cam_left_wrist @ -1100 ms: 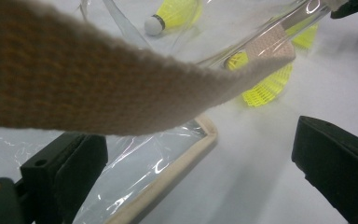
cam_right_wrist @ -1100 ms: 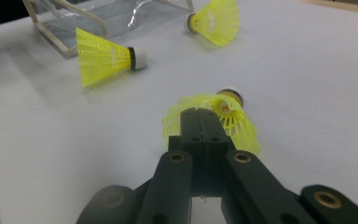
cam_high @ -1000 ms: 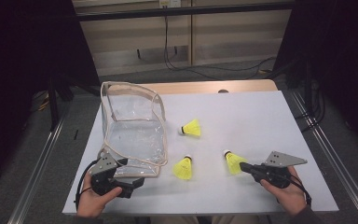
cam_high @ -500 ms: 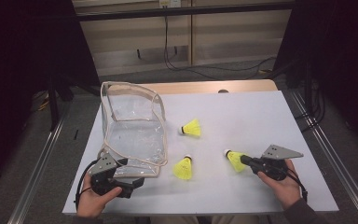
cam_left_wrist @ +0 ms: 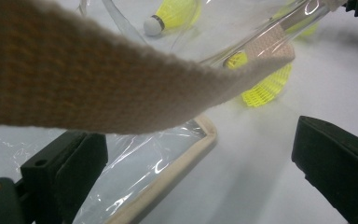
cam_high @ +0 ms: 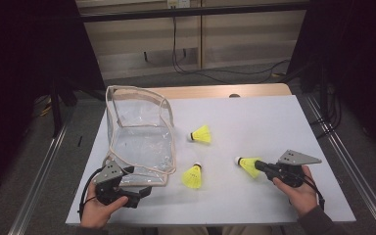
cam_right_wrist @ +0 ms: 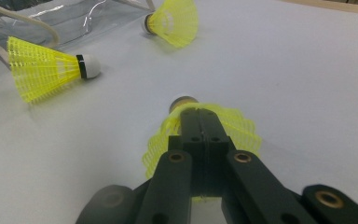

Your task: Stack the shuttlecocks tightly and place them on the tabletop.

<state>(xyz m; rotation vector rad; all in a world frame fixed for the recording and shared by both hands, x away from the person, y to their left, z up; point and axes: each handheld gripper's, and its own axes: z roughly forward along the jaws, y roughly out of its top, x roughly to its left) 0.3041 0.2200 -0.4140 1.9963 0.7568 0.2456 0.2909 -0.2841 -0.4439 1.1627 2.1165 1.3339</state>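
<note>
A clear plastic bag [cam_high: 139, 132] with beige trim stands open at the left of the white table [cam_high: 254, 117]. Three yellow shuttlecocks lie to its right. One [cam_high: 201, 134] is near the bag's far corner and one [cam_high: 192, 177] is by its front corner. My right gripper [cam_high: 260, 167] is shut on the skirt [cam_right_wrist: 242, 128] of the third shuttlecock [cam_high: 247, 165], cork pointing away from me. My left gripper [cam_high: 144, 192] is open at the bag's front corner. The trimmed edge [cam_left_wrist: 168, 179] lies between its jaws, and a beige strap [cam_left_wrist: 98, 88] hangs across its view.
The table's near edge runs just behind both hands. Metal rails [cam_high: 352, 166] flank the table on both sides. Cables [cam_high: 200, 68] lie on the floor beyond the far edge. Bare tabletop stretches right of the shuttlecocks.
My right gripper has shifted slightly, with the shuttlecock still in its jaws. My left gripper and the bag have stayed put.
</note>
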